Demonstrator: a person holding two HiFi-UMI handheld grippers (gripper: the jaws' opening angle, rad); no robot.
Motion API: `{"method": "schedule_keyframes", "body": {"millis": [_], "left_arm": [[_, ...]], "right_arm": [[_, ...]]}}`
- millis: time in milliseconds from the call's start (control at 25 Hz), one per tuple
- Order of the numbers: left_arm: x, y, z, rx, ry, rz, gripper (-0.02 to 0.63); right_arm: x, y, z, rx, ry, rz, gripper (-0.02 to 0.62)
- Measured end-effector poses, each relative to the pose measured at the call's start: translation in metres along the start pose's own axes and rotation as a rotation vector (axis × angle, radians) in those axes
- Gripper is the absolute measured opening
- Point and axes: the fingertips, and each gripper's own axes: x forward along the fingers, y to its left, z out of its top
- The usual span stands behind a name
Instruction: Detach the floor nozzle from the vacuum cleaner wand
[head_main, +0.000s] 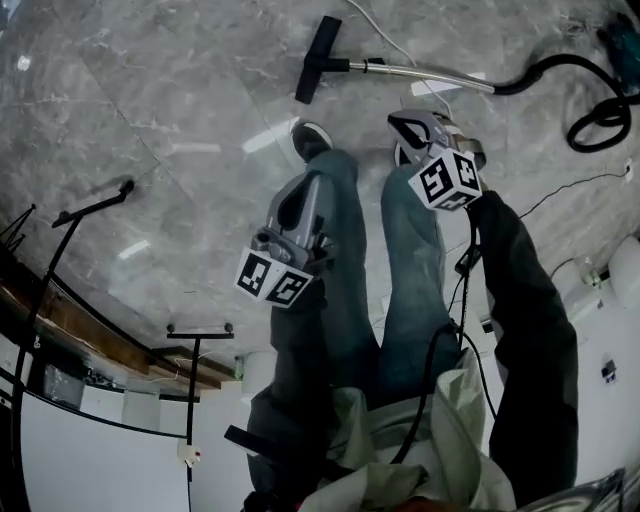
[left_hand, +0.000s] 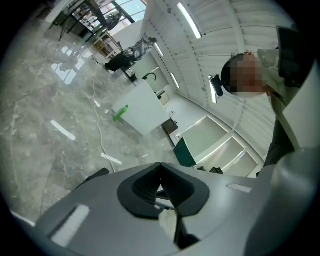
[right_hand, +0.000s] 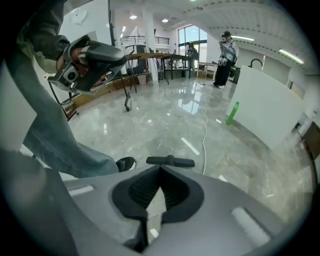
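Both pairs of fingers are shut together, empty: the left gripper (left_hand: 160, 175) and right gripper (right_hand: 159, 172) hang beside the person's legs (head_main: 330, 260). The floor nozzle (head_main: 317, 58) lies farther off, on its wand (head_main: 420, 72), untouched. Advisable: clamp the wand near the joint, then pull the nozzle straight off. Glossy grey stone floor (head_main: 150, 120); black hose (head_main: 590, 100) far right.

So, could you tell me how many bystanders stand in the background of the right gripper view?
2. One bystander stands by the far tables; a second bystander, wearing a cap, stands to the right. Others may be hidden.
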Motion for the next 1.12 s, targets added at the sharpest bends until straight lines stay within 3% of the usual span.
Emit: {"method": "schedule_keyframes", "body": {"millis": [120, 200, 280, 360, 400, 480, 680, 800, 880, 960, 1080, 1120], "left_arm": [[-0.014, 0.041, -0.010, 0.020, 0.001, 0.086, 0.005], [-0.023, 0.066, -0.020, 0.068, 0.052, 0.133, 0.005], [-0.026, 0.088, -0.029, 0.081, 0.103, 0.151, 0.127], [-0.021, 0.107, -0.032, 0.054, 0.125, 0.148, 0.279], [-0.017, 0.116, -0.033, 0.040, 0.126, 0.142, 0.340], [-0.006, 0.128, -0.033, 0.034, 0.117, 0.121, 0.418], [0.021, 0.151, -0.052, 0.044, 0.143, 0.062, 0.417], [0.032, 0.170, -0.077, 0.066, 0.220, 0.053, 0.407], [0.034, 0.179, -0.087, 0.055, 0.221, 0.056, 0.407], [0.036, 0.183, -0.092, 0.017, 0.199, 0.056, 0.407], [0.040, 0.184, -0.103, -0.032, 0.192, 0.050, 0.407], [0.041, 0.181, -0.109, -0.051, 0.204, 0.048, 0.407]], "right_arm": [[0.028, -0.013, -0.017, -0.002, 0.001, -0.046, -0.002], [0.043, -0.015, -0.027, 0.005, 0.010, -0.064, -0.002], [0.059, -0.016, -0.036, 0.001, 0.023, -0.085, 0.000], [0.077, -0.019, -0.047, -0.009, 0.032, -0.101, 0.108], [0.089, -0.021, -0.054, -0.010, 0.036, -0.097, 0.117], [0.117, -0.026, -0.076, -0.002, 0.061, -0.078, 0.213], [0.184, -0.057, -0.150, -0.060, 0.226, -0.055, 0.235], [0.223, -0.063, -0.186, -0.089, 0.328, 0.037, 0.239], [0.244, -0.054, -0.205, -0.131, 0.416, 0.110, 0.231], [0.254, -0.049, -0.216, -0.179, 0.495, 0.126, 0.221], [0.259, -0.052, -0.215, -0.178, 0.496, 0.098, 0.217], [0.259, -0.049, -0.215, -0.179, 0.485, 0.110, 0.167]]}}
